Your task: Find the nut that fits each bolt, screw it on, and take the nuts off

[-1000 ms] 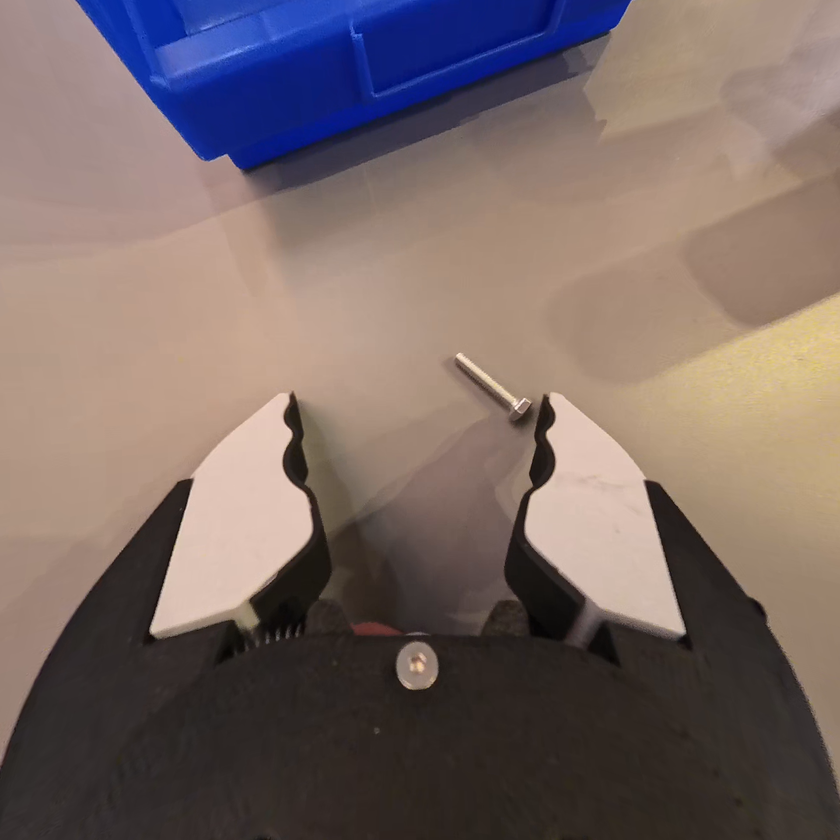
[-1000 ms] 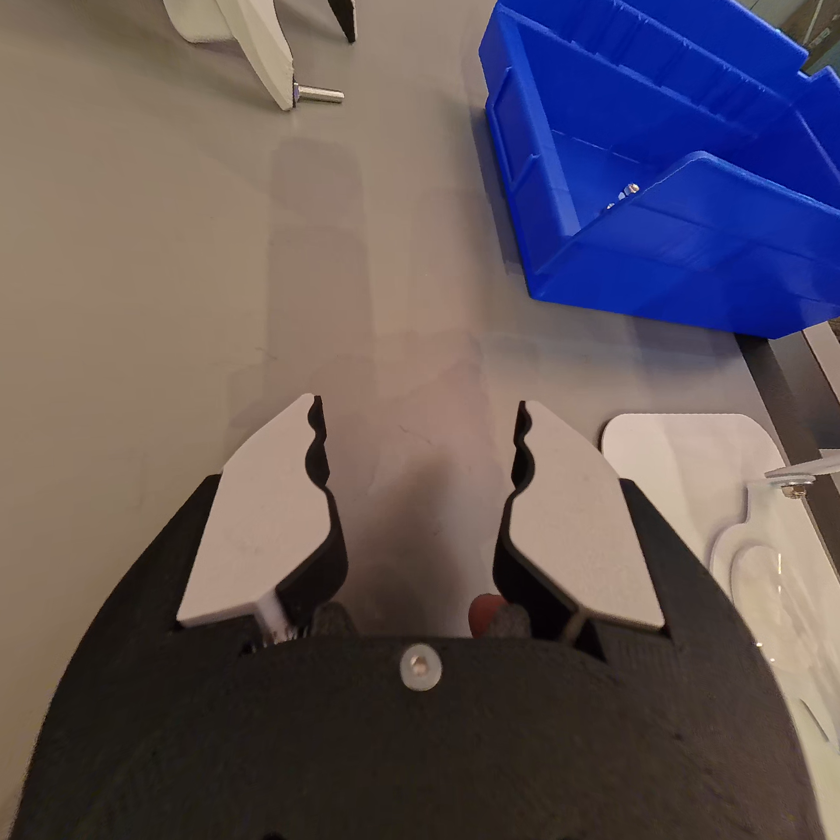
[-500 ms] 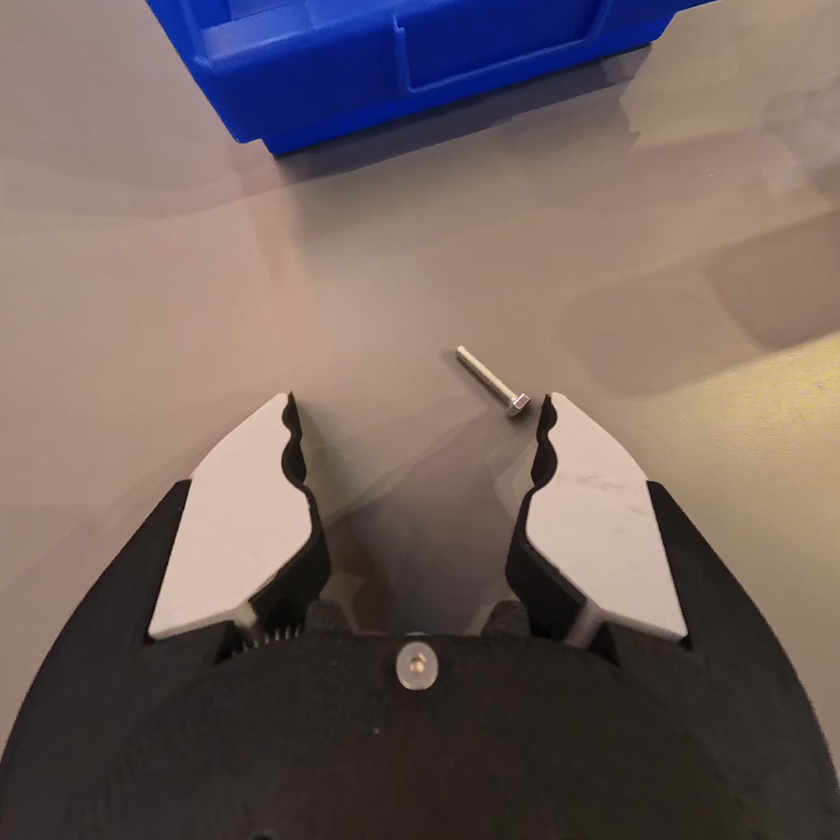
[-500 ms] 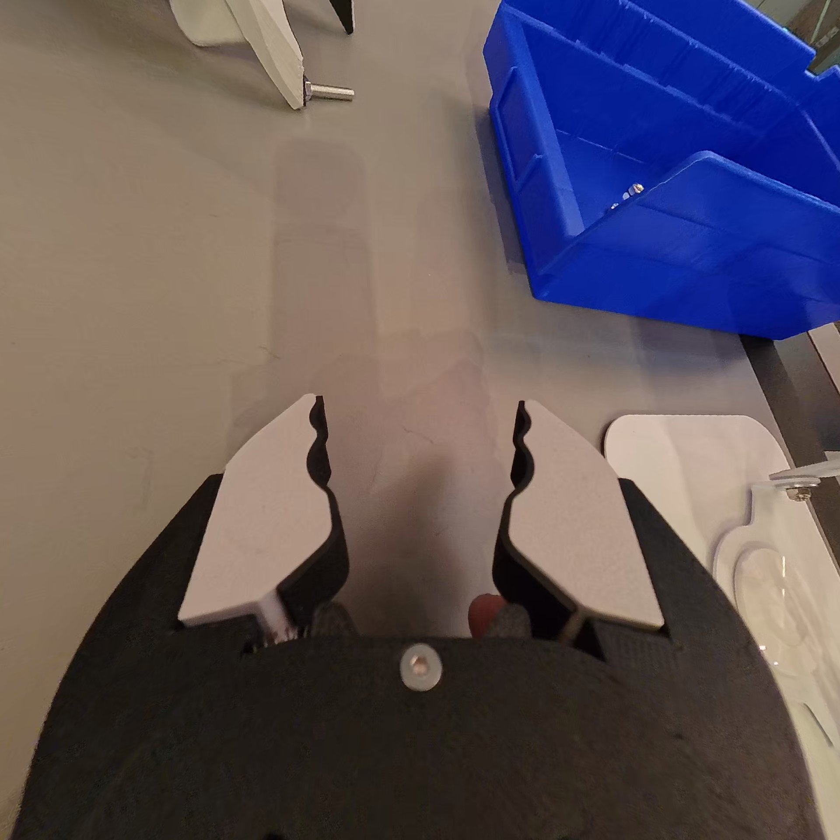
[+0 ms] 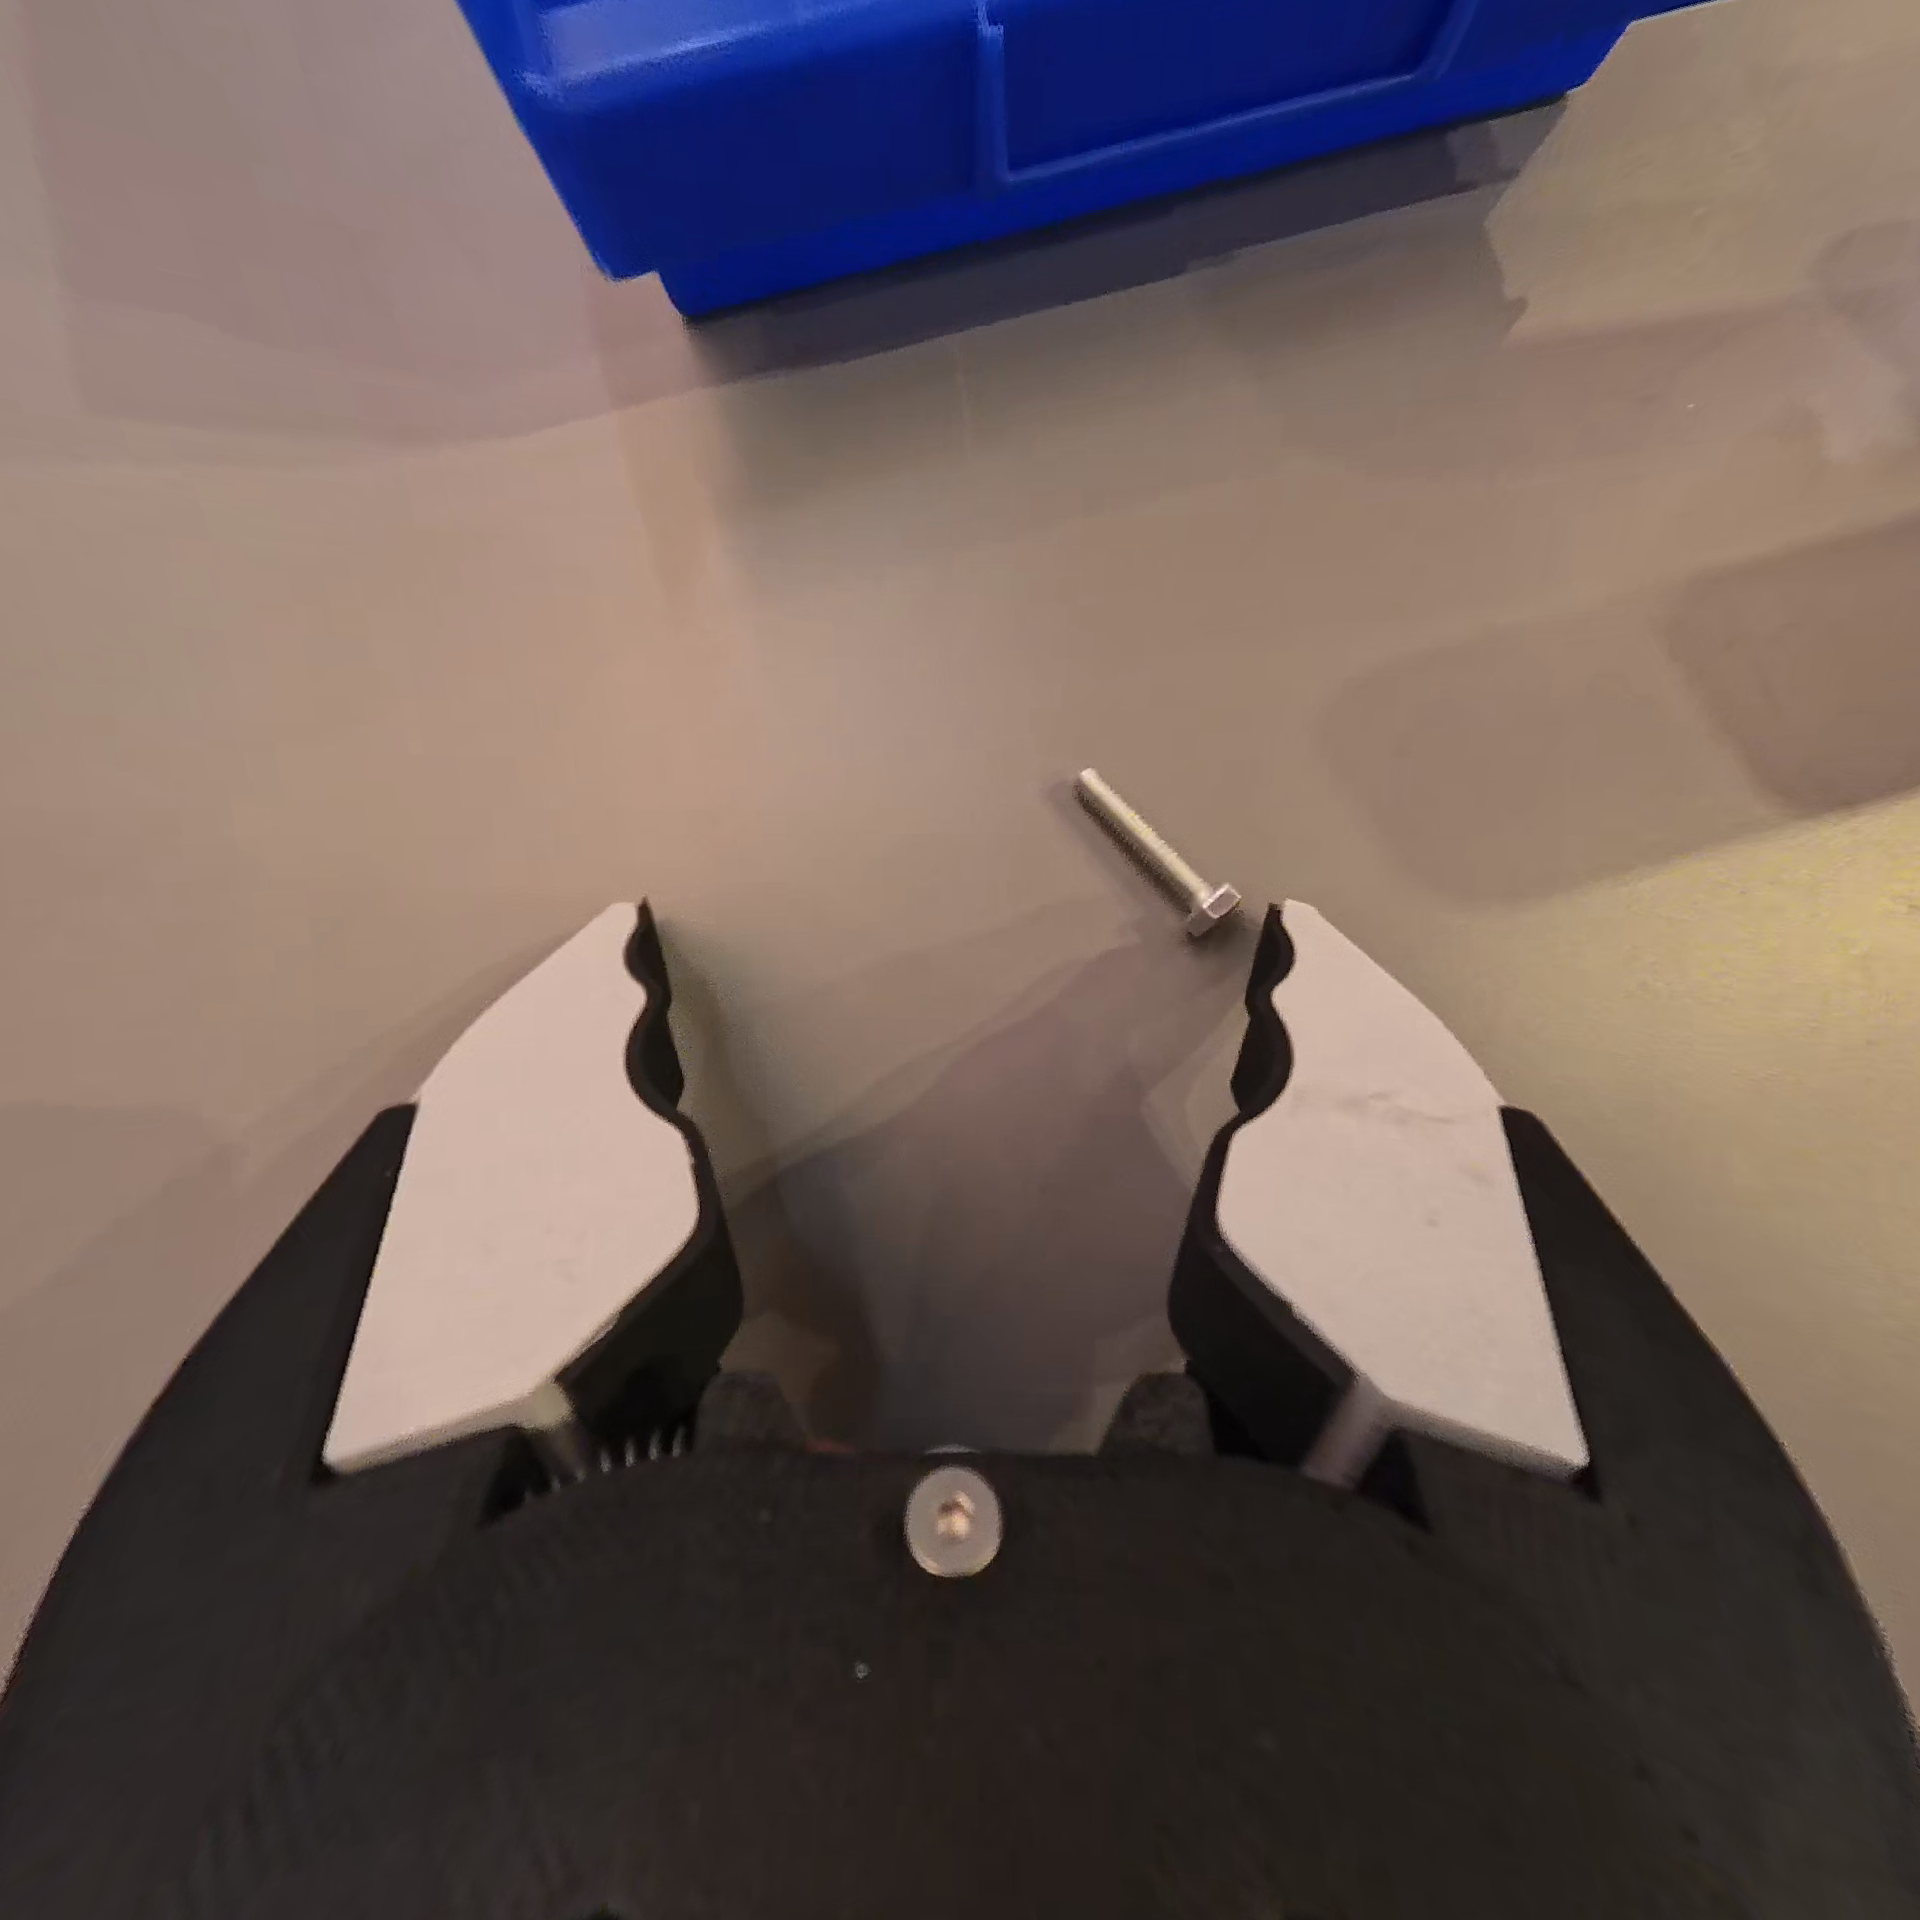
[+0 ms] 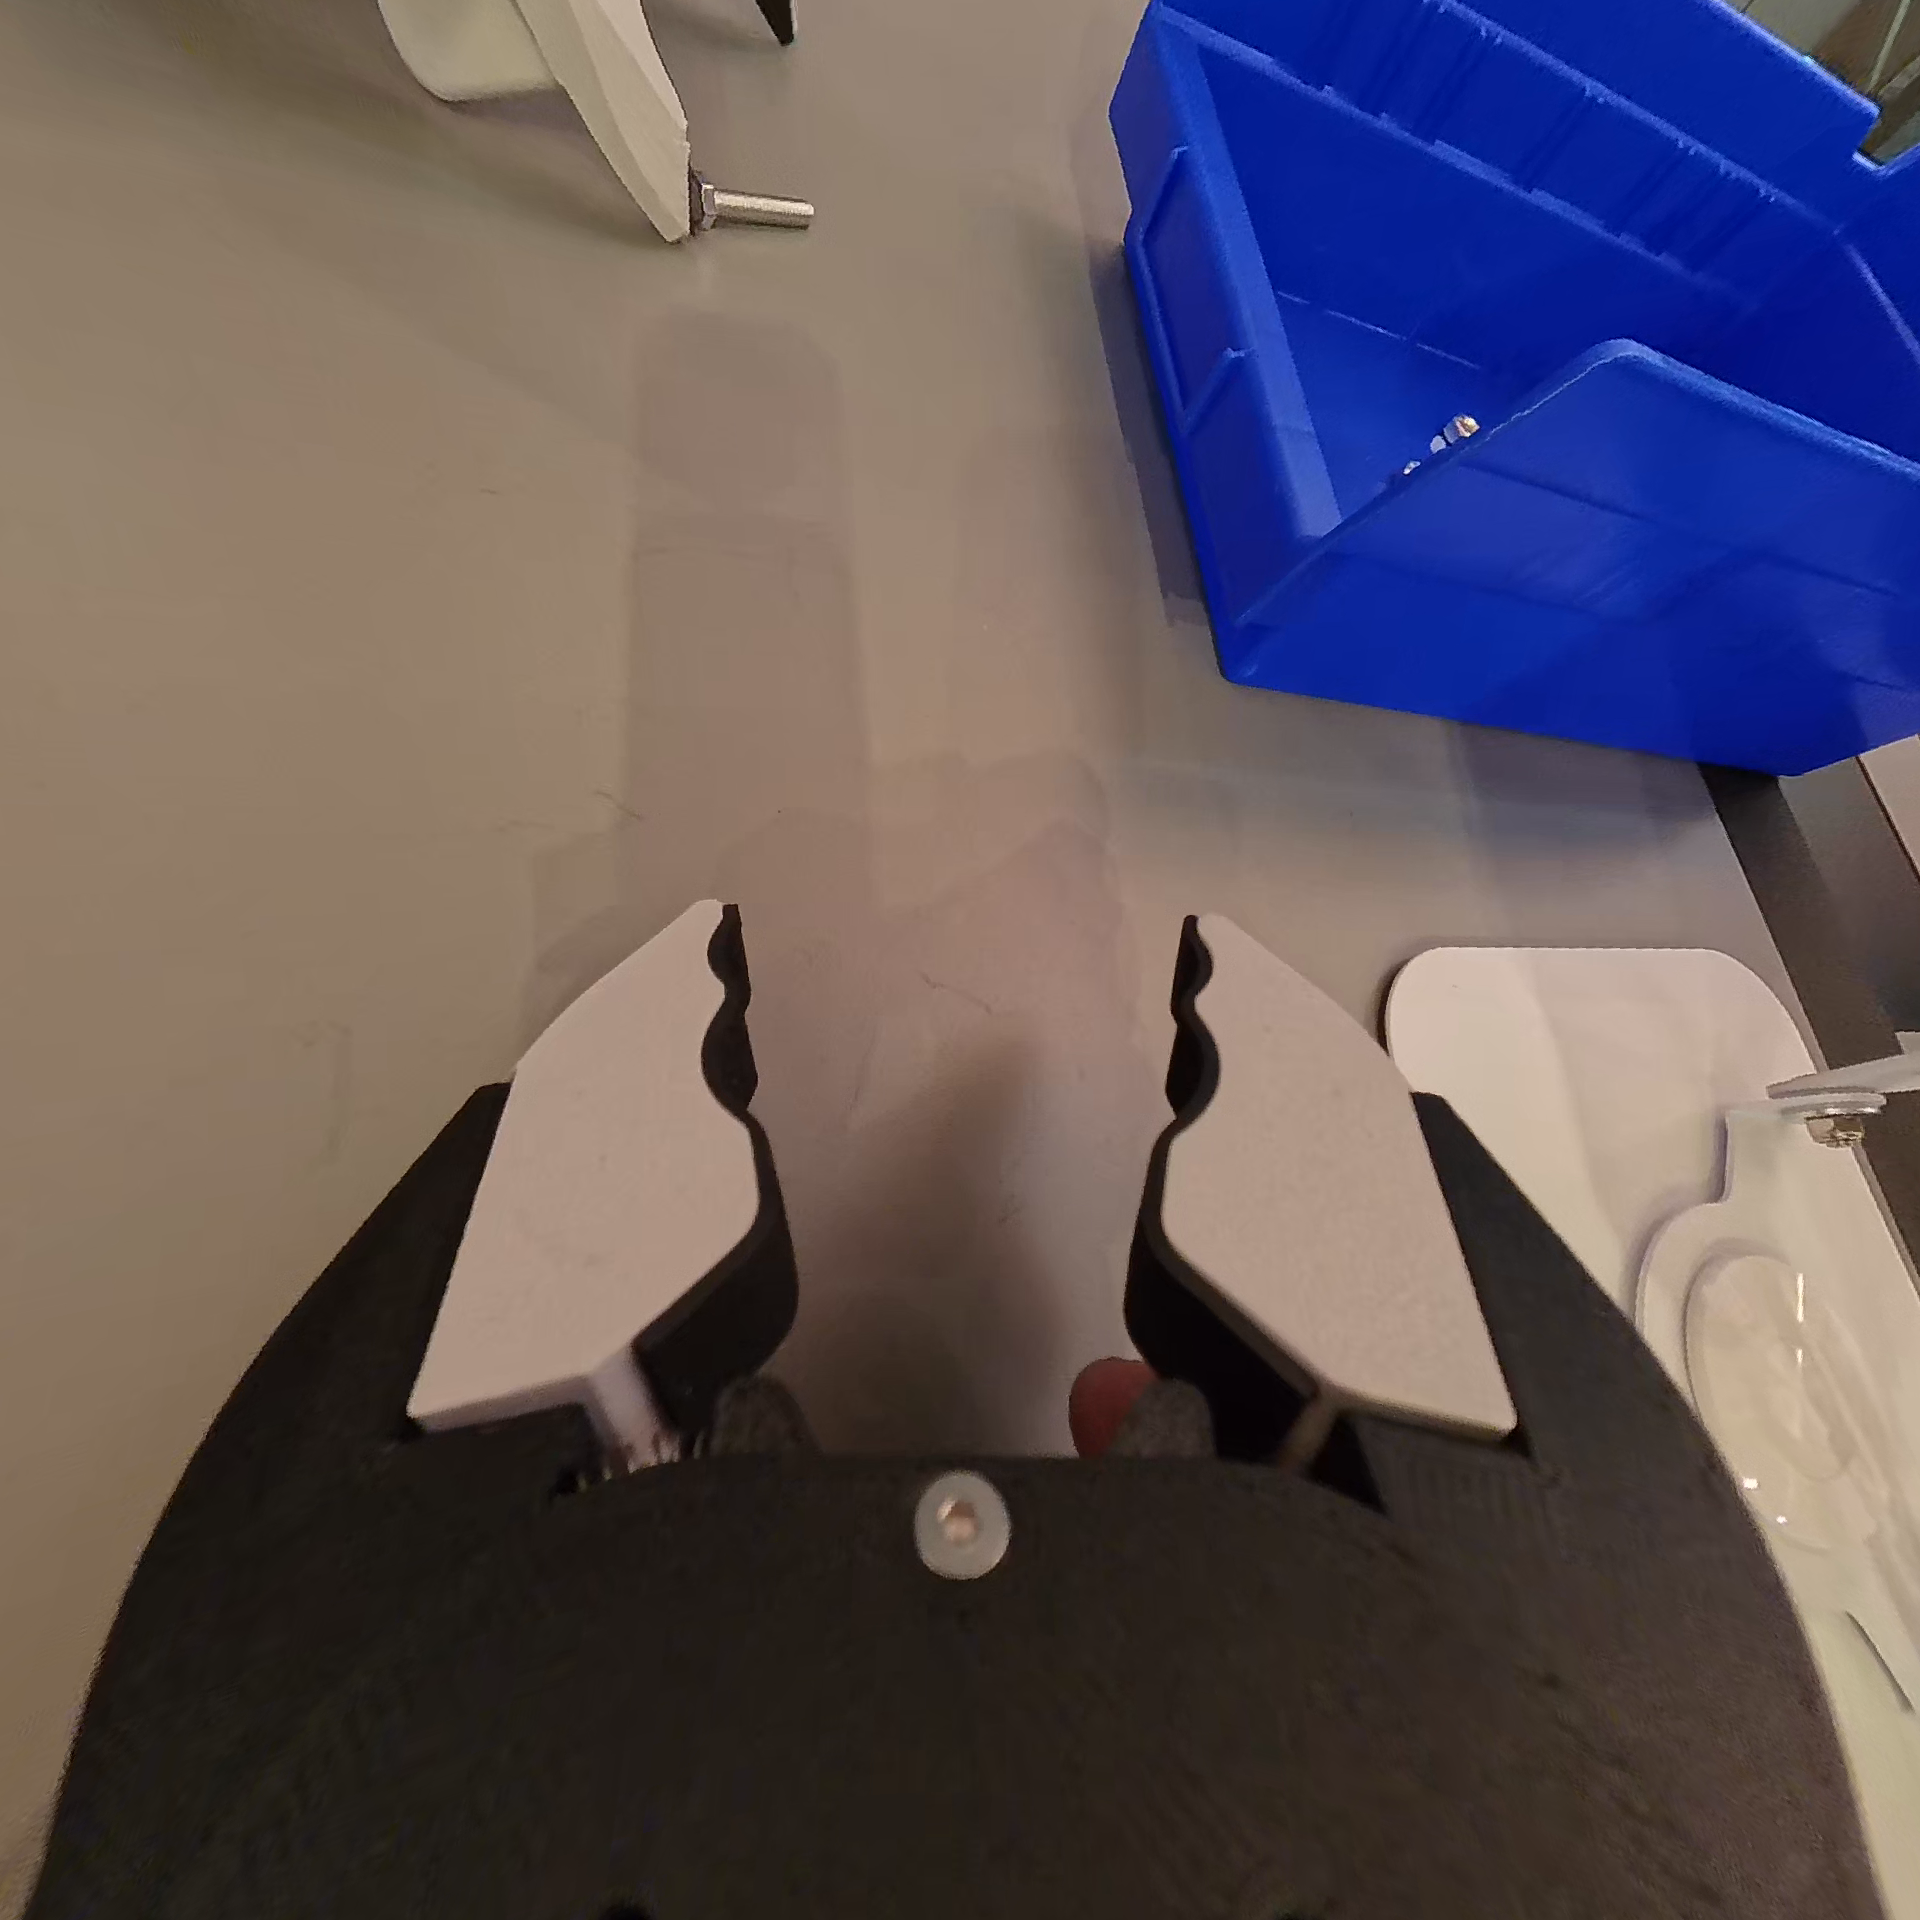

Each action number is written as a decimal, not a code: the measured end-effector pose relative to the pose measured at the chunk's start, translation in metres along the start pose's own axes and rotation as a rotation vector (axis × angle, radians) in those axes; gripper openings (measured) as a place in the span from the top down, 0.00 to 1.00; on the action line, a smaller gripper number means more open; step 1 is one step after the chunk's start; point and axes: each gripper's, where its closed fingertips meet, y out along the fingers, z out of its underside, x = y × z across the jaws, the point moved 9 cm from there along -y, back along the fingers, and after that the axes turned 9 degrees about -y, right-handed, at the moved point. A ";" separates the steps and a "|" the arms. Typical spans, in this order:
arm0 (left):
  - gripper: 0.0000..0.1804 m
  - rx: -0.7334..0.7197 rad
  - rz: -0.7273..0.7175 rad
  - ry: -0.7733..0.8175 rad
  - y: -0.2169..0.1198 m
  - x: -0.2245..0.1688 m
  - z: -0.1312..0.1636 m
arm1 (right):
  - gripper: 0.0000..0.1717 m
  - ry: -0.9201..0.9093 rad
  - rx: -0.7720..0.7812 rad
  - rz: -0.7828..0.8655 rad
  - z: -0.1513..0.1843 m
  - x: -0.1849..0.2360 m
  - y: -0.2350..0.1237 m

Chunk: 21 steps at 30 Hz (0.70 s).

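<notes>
A small silver hex-head bolt lies flat on the grey table, its head just ahead of my left gripper's right fingertip. My left gripper is wide open with nothing between its pads. The bolt also shows in the right wrist view, beside the left gripper's white finger. My right gripper is open and empty over bare table. A blue bin at the right holds a few small silver parts.
The blue bin's wall stands ahead of the left gripper. A white plate with a clear plastic piece lies at the right gripper's right, by the table's dark edge. My right gripper is the nearer one to the white plate: about 15 cm, against 30 cm.
The left gripper has swung left, so the blue bin has slid right in its view, and its jaws have opened a little wider. The bolt stays by the right fingertip. The right gripper barely moved.
</notes>
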 end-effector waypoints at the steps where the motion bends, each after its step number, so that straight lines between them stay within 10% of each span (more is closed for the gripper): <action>1: 0.43 0.002 0.006 -0.007 -0.001 0.000 0.001 | 0.54 0.001 0.001 0.000 0.000 0.000 0.000; 21: 0.35 0.004 -0.061 -0.059 -0.002 0.004 0.003 | 0.42 0.113 0.061 -0.096 0.007 -0.007 0.005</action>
